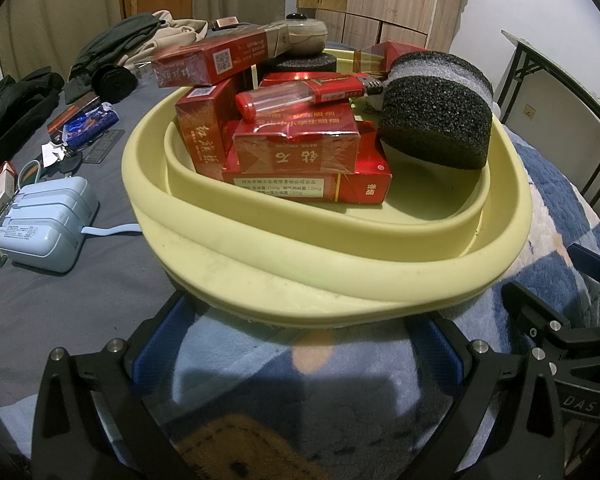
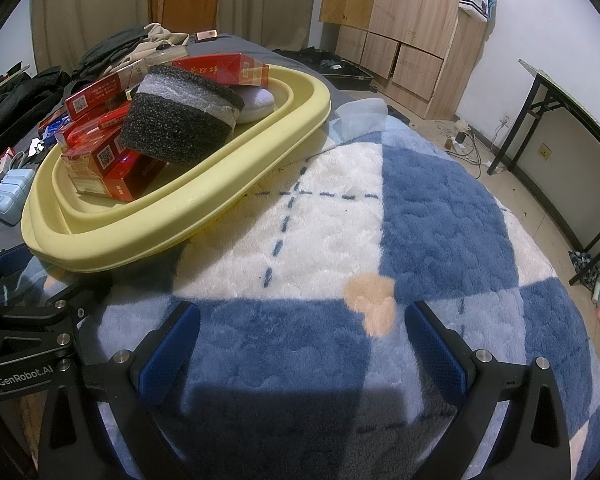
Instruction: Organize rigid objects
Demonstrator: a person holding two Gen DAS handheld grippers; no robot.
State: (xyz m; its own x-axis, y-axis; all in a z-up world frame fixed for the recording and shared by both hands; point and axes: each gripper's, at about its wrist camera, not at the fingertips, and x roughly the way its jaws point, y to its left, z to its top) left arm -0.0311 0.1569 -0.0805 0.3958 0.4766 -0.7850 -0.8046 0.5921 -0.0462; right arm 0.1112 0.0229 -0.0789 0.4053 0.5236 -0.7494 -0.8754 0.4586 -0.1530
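1. Left wrist view: my left gripper (image 1: 296,344) sits low over the bed, its jaws spread wide and pinching nothing. The near rim of the yellow basin (image 1: 260,280) lies just ahead of the blue pads (image 1: 156,344), perhaps touching; I cannot tell.
2. The basin serves as the collecting place. The red cigarette boxes (image 1: 300,160) are piled in its middle, with a red lighter (image 1: 300,94) laid across the top and a black foam block (image 1: 436,120) leaning at the right wall. The pile looks loose, so I judge a nudge of the rim could tip it.
3. Outside the basin on the grey sheet lie a pale blue charger (image 1: 46,226) and a bunch of keys (image 1: 60,156), which I judge are not yet sorted.
4. Right wrist view: my right gripper (image 2: 300,344) hovers over the checked blanket (image 2: 440,220), jaws spread and empty, aimed at bare fleece.
5. From here the basin lies ahead to the left, partly resting on the blanket's edge. My left gripper shows at the left border, close to the basin's near rim.
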